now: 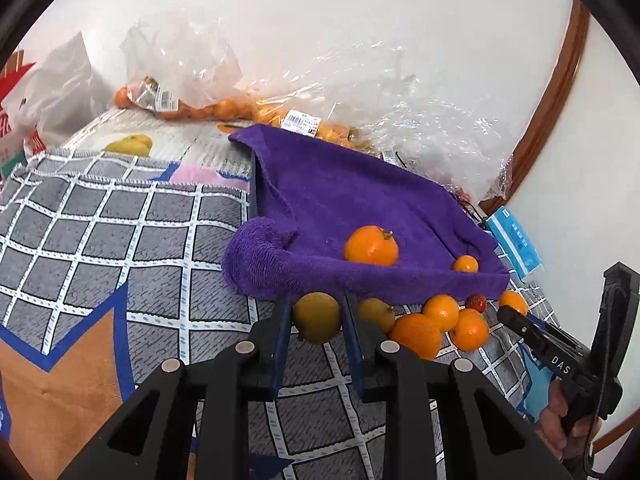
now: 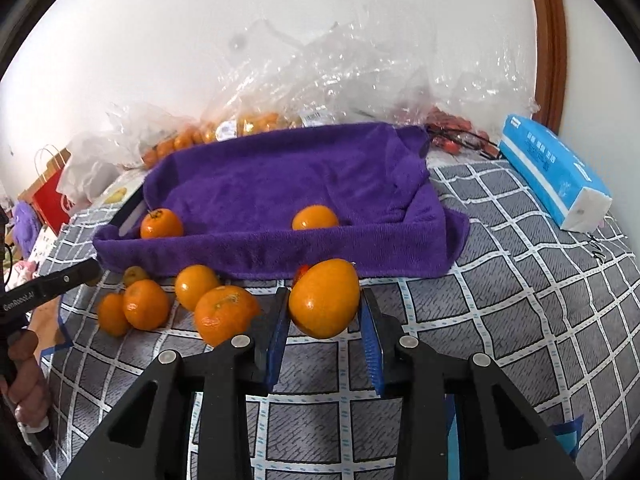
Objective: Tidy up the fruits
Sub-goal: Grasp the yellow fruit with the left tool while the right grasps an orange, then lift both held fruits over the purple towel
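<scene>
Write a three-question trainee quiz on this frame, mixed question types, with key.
1. True or false: both grippers are closed on fruit.
2. How many oranges lie inside the purple towel-lined tray?
3. The left gripper holds: A) a yellowish-green fruit B) a strawberry C) a tissue pack.

Key:
1. True; the right gripper clamps a large orange.
2. Two: and.
3. A.

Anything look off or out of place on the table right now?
One small red fruit, possibly a strawberry, sits among the loose oranges in front of the purple towel-lined tray. Otherwise nothing looks spilled or damaged.
</scene>
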Demonstrator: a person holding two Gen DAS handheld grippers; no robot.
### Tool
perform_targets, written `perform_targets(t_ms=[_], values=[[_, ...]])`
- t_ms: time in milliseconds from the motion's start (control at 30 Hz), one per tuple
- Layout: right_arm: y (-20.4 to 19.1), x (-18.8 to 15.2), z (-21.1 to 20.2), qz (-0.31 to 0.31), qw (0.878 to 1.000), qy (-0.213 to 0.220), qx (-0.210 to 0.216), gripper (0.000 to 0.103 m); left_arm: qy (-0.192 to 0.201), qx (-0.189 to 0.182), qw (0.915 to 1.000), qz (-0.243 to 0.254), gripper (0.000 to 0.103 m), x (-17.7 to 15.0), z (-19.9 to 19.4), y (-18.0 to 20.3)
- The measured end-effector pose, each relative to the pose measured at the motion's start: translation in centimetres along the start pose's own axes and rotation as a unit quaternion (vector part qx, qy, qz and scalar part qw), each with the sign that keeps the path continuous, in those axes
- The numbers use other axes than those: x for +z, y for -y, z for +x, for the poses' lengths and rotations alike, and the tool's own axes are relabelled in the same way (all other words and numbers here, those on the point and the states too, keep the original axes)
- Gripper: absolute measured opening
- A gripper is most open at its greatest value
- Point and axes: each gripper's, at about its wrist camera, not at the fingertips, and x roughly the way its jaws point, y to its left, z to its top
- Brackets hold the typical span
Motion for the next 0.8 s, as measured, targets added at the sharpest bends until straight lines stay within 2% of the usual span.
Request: perform_targets(t_ms=[133,367,567,800], values=[[0.1,0.0,-0.6,0.003,1.0,0.016,0.013,0.034,-0.003,-0.029,0.9994,-0.02,0.024,0.2,-0.3,-0.6],[0.6,0.0,-1.1,0.022,0.999,0.032,0.028,0.034,0.016,-0.029,0.9991,-0.026,0.024,0.4,-1.1,-0.7],[0.1,0.5,-1.8,0.021,0.999,0.04,0.008,0.034,0.024,-0.02,0.9992,-0.025,0.024,1.2,-2.1,-0.5],[-2.4,2.9,-3.7,-0.019,0.998,0.052,0.013,0.034,0.038,-0.023,0.9988,-0.019,0.024,4.5,-4.4,1.2]])
